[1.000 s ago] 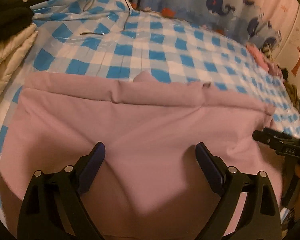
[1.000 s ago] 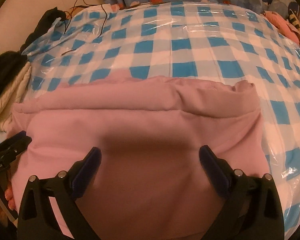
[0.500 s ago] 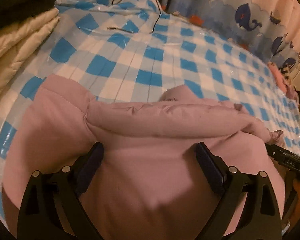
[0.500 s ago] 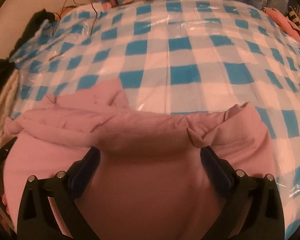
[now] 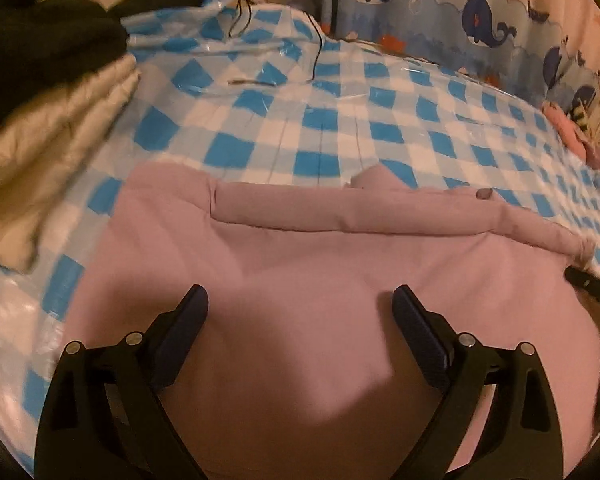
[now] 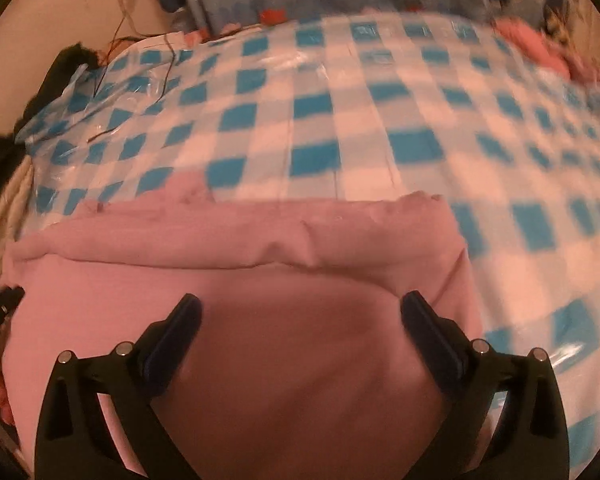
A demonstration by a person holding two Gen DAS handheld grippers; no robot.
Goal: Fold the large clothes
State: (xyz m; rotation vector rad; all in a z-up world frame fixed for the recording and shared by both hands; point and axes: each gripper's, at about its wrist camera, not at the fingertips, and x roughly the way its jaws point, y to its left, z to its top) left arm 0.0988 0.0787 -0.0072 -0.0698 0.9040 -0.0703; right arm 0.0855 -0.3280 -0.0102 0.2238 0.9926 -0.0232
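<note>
A pink garment (image 5: pixel 320 264) lies spread on the blue-and-white checked cover (image 5: pixel 340 128), with a long sleeve (image 5: pixel 360 216) folded across its far edge. My left gripper (image 5: pixel 300 304) hovers open over the garment's near half, nothing between its fingers. In the right wrist view the same pink garment (image 6: pixel 240 272) fills the lower half, its folded sleeve (image 6: pixel 220 240) running along the top. My right gripper (image 6: pixel 300 312) is open above it, holding nothing. The tip of the other gripper (image 5: pixel 588 280) shows at the right edge of the left view.
A cream quilted garment (image 5: pixel 48 140) and dark clothes (image 5: pixel 48 28) are piled at the left. Thin cables (image 5: pixel 316 52) trail over the cover's far left. Pink clothes (image 6: pixel 532 48) lie at the far right, before a whale-print curtain (image 5: pixel 460 12).
The garment lay bunched half a second ago and now lies flatter, its sleeve straight across the top. Both grippers have pulled back a little and stay open.
</note>
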